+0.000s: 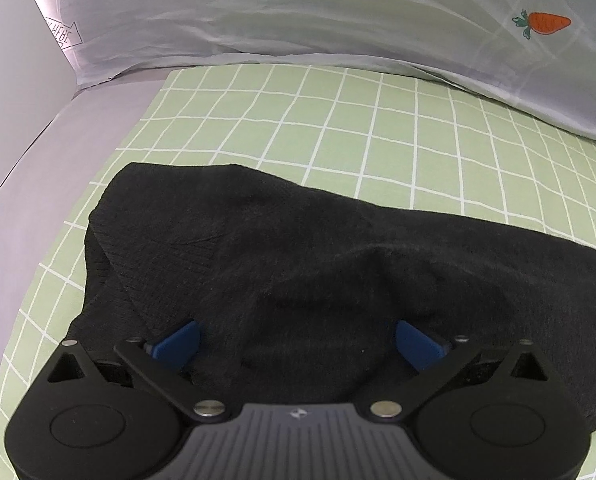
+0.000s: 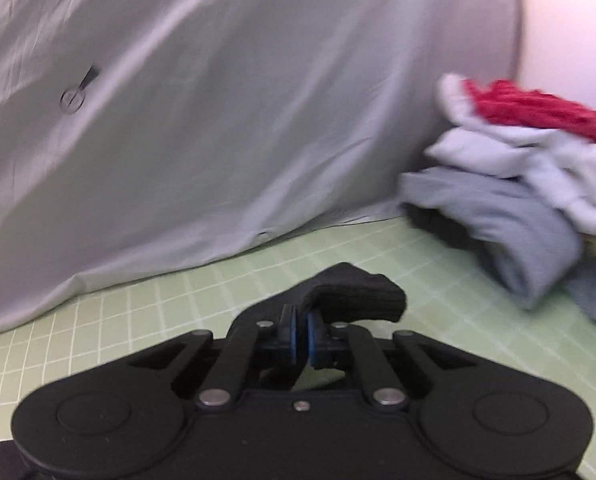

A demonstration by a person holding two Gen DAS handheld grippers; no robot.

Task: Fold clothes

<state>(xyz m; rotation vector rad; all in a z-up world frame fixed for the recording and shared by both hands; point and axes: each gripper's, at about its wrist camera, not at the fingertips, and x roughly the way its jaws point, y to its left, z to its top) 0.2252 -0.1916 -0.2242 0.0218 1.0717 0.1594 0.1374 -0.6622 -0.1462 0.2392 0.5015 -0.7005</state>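
A black knit garment (image 1: 298, 264) lies spread on the green checked sheet (image 1: 338, 120), partly bunched in the middle. My left gripper (image 1: 298, 344) is open, its blue pads wide apart just above the garment's near part. In the right wrist view, my right gripper (image 2: 302, 340) is shut on a fold of the black garment (image 2: 354, 292), which sticks up and to the right above the fingers. The right view is blurred by motion.
A pale grey quilt (image 1: 298, 16) with a carrot print (image 1: 542, 23) lies along the far side; it also fills the right view (image 2: 218, 120). A pile of red, white and grey clothes (image 2: 514, 176) sits at the right. A white wall (image 1: 14, 80) stands at the left.
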